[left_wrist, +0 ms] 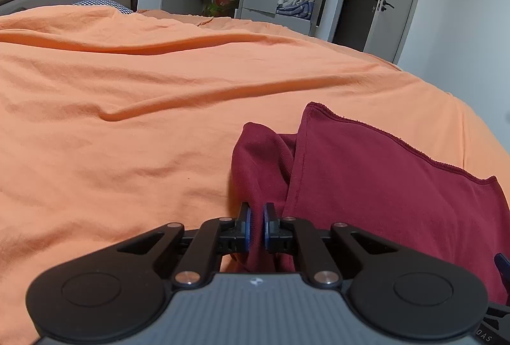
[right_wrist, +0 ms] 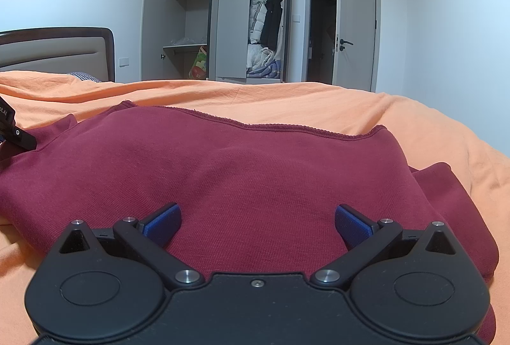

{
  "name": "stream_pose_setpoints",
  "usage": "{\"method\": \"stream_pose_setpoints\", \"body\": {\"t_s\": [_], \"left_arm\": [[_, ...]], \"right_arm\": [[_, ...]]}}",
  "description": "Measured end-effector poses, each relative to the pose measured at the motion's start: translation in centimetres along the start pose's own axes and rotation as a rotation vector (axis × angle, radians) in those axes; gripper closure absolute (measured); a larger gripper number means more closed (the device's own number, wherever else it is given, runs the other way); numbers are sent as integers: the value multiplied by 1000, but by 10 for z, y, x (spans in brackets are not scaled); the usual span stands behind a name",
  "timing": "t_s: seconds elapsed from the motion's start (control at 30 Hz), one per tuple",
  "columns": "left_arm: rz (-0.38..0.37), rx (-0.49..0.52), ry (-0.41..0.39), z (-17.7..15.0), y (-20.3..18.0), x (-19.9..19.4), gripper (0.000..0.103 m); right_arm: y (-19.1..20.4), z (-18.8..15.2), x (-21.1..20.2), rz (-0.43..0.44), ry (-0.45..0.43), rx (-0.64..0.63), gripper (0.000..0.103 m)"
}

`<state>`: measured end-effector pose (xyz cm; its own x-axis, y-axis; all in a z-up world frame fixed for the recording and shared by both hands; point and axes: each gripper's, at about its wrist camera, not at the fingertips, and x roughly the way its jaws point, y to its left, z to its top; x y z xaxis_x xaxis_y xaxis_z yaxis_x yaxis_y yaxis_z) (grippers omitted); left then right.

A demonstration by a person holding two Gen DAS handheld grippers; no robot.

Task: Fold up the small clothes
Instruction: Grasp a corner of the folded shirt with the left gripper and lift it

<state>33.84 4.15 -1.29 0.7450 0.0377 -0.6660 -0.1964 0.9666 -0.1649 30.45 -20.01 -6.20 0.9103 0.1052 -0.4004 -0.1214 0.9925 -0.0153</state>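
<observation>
A dark red garment (right_wrist: 242,172) lies on the orange bed cover (left_wrist: 127,128), its raw hem toward the far side. In the left wrist view a narrow part of the red garment (left_wrist: 366,179) runs down between the blue pads, and my left gripper (left_wrist: 257,227) is shut on it at the garment's left side. My right gripper (right_wrist: 257,222) hovers low over the near middle of the cloth, wide open, with nothing between its fingers. Part of the left gripper's body (right_wrist: 12,128) shows at the left edge of the right wrist view.
The bed cover has long ridges and wrinkles. A padded headboard (right_wrist: 57,51) stands at the left. Beyond the bed is an open grey wardrobe (right_wrist: 223,26) with hanging coats, and an open room door (right_wrist: 357,23) at the right.
</observation>
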Motion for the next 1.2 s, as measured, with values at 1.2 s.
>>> {"method": "stream_pose_setpoints", "body": {"t_s": [1.2], "left_arm": [[-390, 224, -181, 55, -141, -63, 99]], "right_arm": [[-12, 28, -36, -42, 1, -43, 0]]}}
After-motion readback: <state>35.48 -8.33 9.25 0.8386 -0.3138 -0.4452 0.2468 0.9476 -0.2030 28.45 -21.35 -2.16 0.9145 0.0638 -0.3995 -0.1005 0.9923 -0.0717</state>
